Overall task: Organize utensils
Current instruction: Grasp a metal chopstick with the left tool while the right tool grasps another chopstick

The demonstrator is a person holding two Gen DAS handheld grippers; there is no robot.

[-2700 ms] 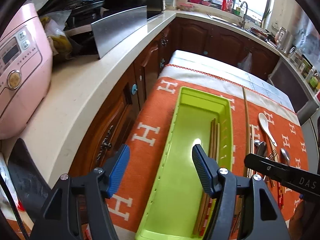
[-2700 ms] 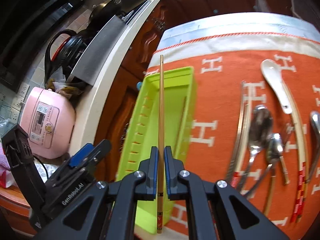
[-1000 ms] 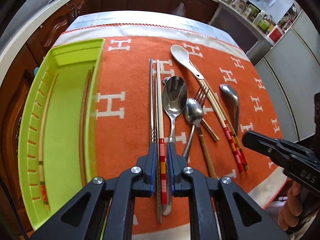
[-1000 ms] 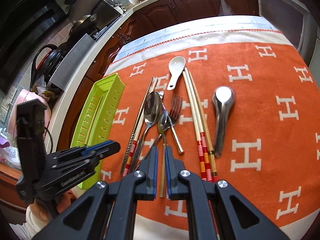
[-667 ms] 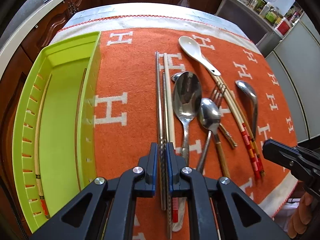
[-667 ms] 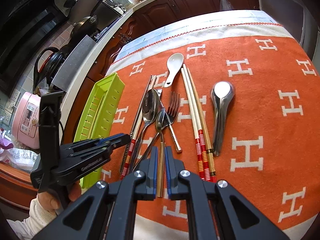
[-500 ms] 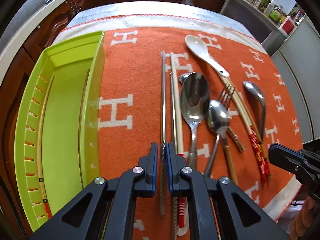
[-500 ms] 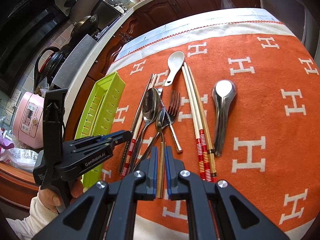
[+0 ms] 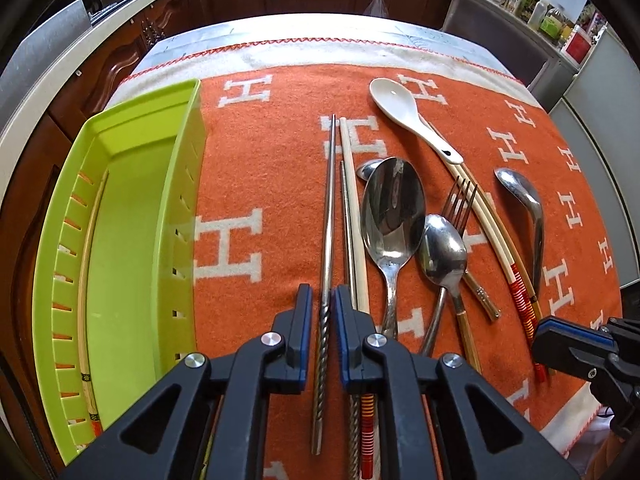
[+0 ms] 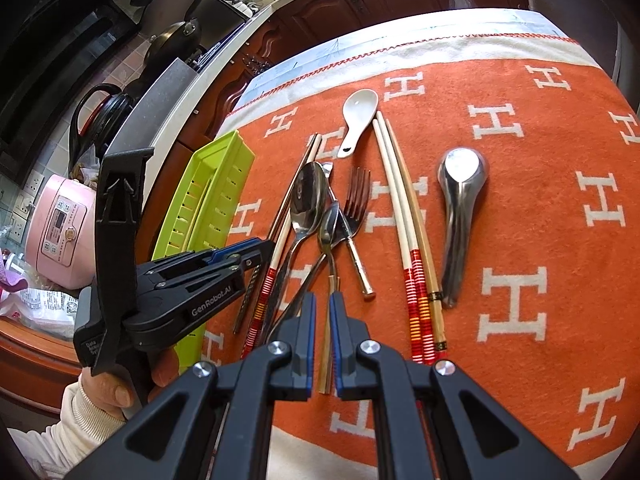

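Sorting partly done: green tray (image 9: pixel 132 216) at table's left edge holding a few chopsticks | most cutlery unsorted mid-blanket (image 9: pixel 260 152), spoons (image 9: pixel 394 204) overlapping fork (image 9: pixel 460 200) | left gripper (image 9: pixel 321 308) clamped on steel chopstick (image 9: pixel 329 216), off the cloth | right gripper (image 10: pixel 322 312) nearly together astride wooden-handled spoon (image 10: pixel 328 232), grip unclear

Left gripper (image 9: pixel 322 312) and right gripper (image 10: pixel 322 316), jaws nearly closed, each around a thin handle.
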